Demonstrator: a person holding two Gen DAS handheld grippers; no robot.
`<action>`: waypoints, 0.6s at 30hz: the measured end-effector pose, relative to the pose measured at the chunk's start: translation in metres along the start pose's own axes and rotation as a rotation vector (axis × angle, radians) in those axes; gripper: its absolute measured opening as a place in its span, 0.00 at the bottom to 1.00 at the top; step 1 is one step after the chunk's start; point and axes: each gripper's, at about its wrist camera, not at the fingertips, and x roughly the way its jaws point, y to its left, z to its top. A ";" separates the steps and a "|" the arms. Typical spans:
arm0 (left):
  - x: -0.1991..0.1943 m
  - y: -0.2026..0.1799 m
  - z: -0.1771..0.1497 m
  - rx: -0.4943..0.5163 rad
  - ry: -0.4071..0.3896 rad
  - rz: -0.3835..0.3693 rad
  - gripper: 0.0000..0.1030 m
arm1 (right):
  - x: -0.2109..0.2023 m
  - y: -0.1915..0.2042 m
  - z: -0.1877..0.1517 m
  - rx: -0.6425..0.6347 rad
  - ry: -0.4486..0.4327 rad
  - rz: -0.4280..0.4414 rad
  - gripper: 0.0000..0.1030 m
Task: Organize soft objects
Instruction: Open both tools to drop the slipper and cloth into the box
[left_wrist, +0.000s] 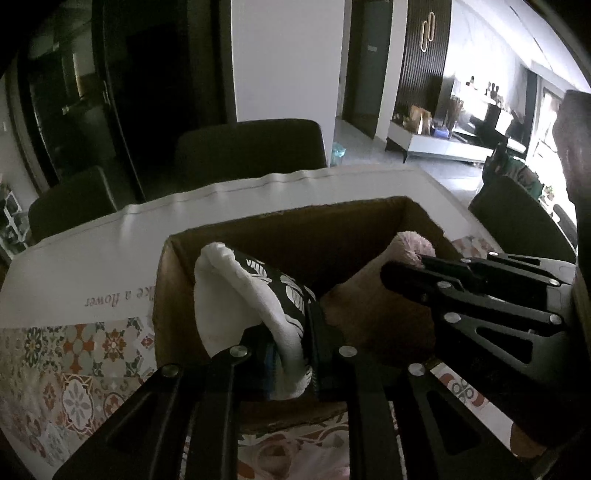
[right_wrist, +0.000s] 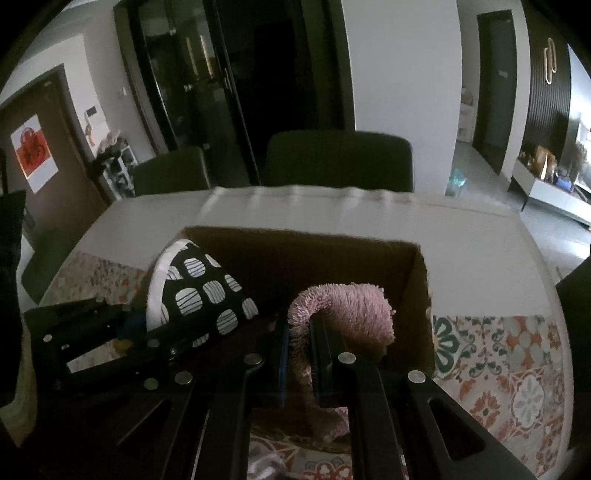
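**Two soft items held over an open cardboard box**

A black-and-white patterned cloth (left_wrist: 258, 295) with a white underside sits at the left end of the cardboard box (left_wrist: 295, 225), its upper part standing above the box's left wall. The left gripper (left_wrist: 295, 354) has its jaws closed on the cloth's lower edge, and the fabric bunches between the pads. In the right wrist view the same cloth (right_wrist: 199, 295) shows a pattern of striped white ovals on black.

A pink shaggy cloth (right_wrist: 343, 314) arches over the right half of the box's opening, above the box's brown interior. The right gripper (right_wrist: 299, 354) pinches a fold of it, jaws nearly together with the fringe squeezed between them. From the left wrist view the pink cloth (left_wrist: 410, 247) peeks out just beyond the right gripper's black fingers (left_wrist: 424, 273).

The box stands open-topped on a table (right_wrist: 480, 258), partly on a tile-patterned mat (right_wrist: 509, 362) that spreads out on both sides of it. Beyond the box the tabletop is plain white. Dark chairs (right_wrist: 340, 158) stand at the table's far edge, behind the box, with dark glass doors (right_wrist: 207, 74) further back.

Both grippers reach in from the near side of the box and tilt downward toward its opening, the left at the box's left end, the right toward its right.
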 end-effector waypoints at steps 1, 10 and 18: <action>0.000 0.000 0.000 -0.004 -0.001 0.004 0.25 | 0.002 -0.002 -0.001 0.007 0.011 0.006 0.13; -0.019 0.003 0.007 0.001 -0.071 0.086 0.44 | -0.007 -0.010 0.005 0.052 -0.012 0.024 0.35; -0.059 0.001 -0.007 -0.001 -0.156 0.161 0.44 | -0.048 -0.001 0.002 0.035 -0.099 -0.093 0.48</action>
